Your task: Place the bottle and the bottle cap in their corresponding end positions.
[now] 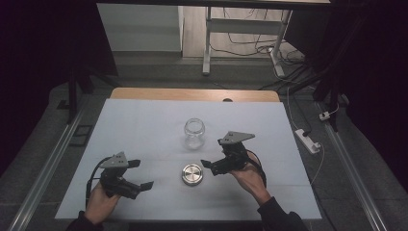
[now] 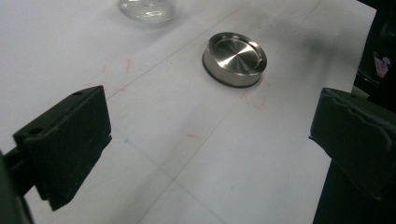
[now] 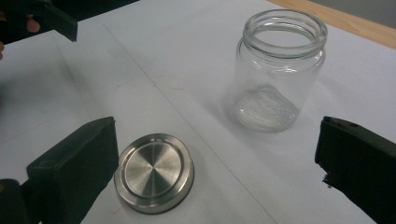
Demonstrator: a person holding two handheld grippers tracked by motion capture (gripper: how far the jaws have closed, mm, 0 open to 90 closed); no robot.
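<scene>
left gripper view cuts off the jar (image 2: 145, 9); lid (image 2: 235, 58) whole; both grippers' fingers spread.

A white sheet (image 1: 144, 130) covers the wooden desk (image 1: 192, 94). Beyond the desk stand a white frame (image 1: 208, 43) and loose cables (image 1: 250, 45) on the floor; a power strip (image 1: 308, 140) lies at right.

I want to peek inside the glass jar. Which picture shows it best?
The right gripper view: the jar stands close, whole and open-topped. The high view shows it small; the left gripper view catches just its bottom at the top edge.
</scene>
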